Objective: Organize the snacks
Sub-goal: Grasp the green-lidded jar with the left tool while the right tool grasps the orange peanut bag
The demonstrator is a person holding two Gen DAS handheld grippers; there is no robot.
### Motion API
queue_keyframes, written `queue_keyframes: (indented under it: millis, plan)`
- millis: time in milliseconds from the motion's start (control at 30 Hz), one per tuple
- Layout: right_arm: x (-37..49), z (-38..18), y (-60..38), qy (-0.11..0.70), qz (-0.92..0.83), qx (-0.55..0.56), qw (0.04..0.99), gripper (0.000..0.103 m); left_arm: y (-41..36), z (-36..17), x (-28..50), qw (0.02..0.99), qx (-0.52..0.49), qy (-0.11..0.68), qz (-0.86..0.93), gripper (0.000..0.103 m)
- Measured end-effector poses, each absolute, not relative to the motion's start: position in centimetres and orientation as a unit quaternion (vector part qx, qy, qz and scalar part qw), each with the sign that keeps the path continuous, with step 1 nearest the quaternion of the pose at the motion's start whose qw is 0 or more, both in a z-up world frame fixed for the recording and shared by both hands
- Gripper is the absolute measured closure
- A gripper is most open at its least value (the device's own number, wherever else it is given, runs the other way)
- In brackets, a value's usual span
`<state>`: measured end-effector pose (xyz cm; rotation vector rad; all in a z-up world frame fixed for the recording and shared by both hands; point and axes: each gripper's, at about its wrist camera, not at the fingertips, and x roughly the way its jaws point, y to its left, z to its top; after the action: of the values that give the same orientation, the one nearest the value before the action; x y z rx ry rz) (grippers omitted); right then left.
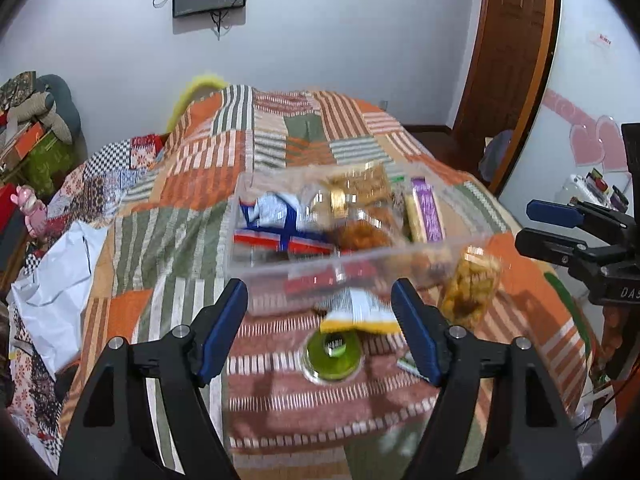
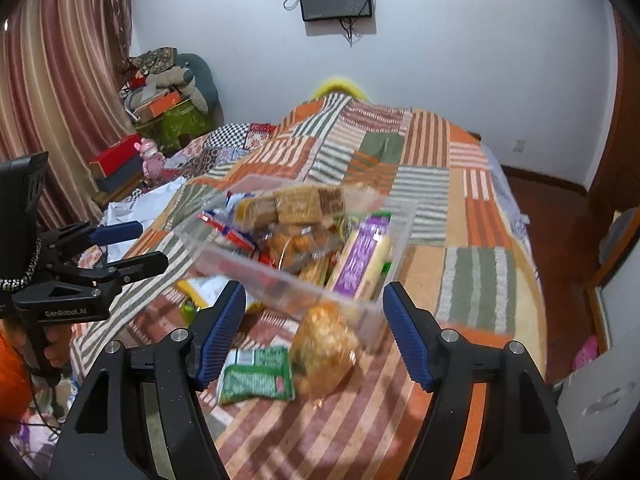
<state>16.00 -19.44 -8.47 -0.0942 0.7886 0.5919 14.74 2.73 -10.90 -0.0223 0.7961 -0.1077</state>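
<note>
Both grippers stand empty over the bed point(image 1: 192, 184). The left gripper point(image 1: 320, 312) has its fingers spread with nothing between them; the right gripper point(image 2: 314, 316) likewise. The clear bin point(image 1: 256, 240) sits mid-bed, already holding several packets. Loose snacks remain just in front of it: a yellow-edged packet point(image 1: 356, 312), a green round snack point(image 1: 332, 356), a green packet point(image 2: 256, 376) and a bag of golden pieces point(image 2: 324, 352). Judged advice: take one item at a time, centre it between the fingers, lift it clear of the bin wall, and release it inside.
</note>
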Motion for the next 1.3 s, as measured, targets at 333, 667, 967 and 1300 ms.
queue_keyframes:
  millis: [333, 667, 967, 1300]
  plan:
    - [15.9, -12.5, -20.1, 0.430, 0.274, -0.010, 0.860, 0.035, 3.9, -15.9, 14.4, 0.895, -0.053, 0.441, -0.043, 0.029]
    - [16.6, -15.4, -20.3, 0.465, 0.272, 0.040, 0.841, 0.035, 3.1, -19.0, 15.4, 0.882, -0.065, 0.464, -0.055, 0.042]
    - [16.9, -16.0, -19.7, 0.468, 0.277, 0.054, 0.837, 0.055, 2.8, -19.5, 16.1, 0.881, -0.071, 0.462, -0.069, 0.056]
    - [16.7, -15.5, -19.7, 0.463, 0.278, 0.057, 0.840, 0.072, 2.6, -19.4, 15.4, 0.884, -0.075, 0.455, -0.071, 0.057]
